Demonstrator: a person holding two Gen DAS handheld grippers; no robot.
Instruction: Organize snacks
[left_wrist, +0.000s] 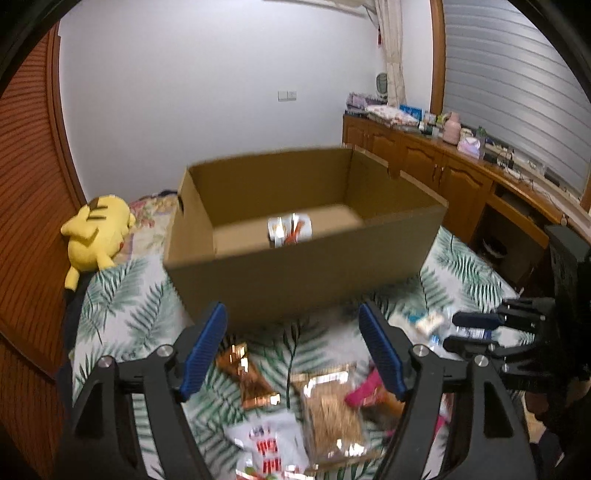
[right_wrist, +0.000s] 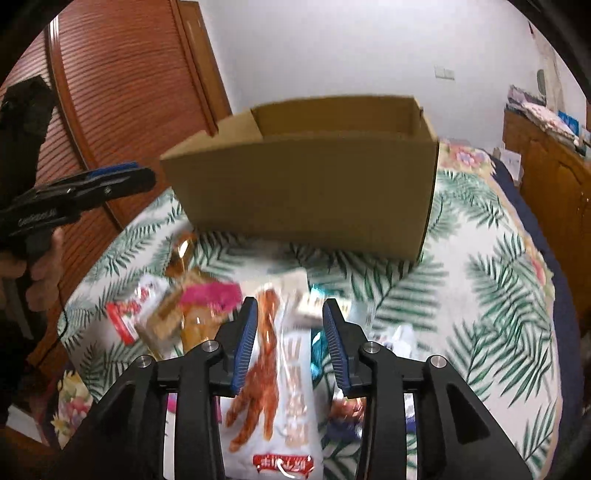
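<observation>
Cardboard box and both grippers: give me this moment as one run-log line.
cardboard box: one packet inside | left gripper: open, empty | right gripper: open over white snack bag | loose snacks on bed

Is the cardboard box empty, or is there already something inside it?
Not empty. The cardboard box is open on top, and one white snack packet lies on its floor.

A: Where does the left wrist camera look from?
B: Low over the bed, facing the cardboard box (left_wrist: 306, 236) at 12 o'clock, near.
A: And the right wrist view?
B: Same box (right_wrist: 306, 192) at 12 o'clock, snack packets (right_wrist: 273, 369) closest; both share the leaf-print bedspread (right_wrist: 480, 295).
</observation>
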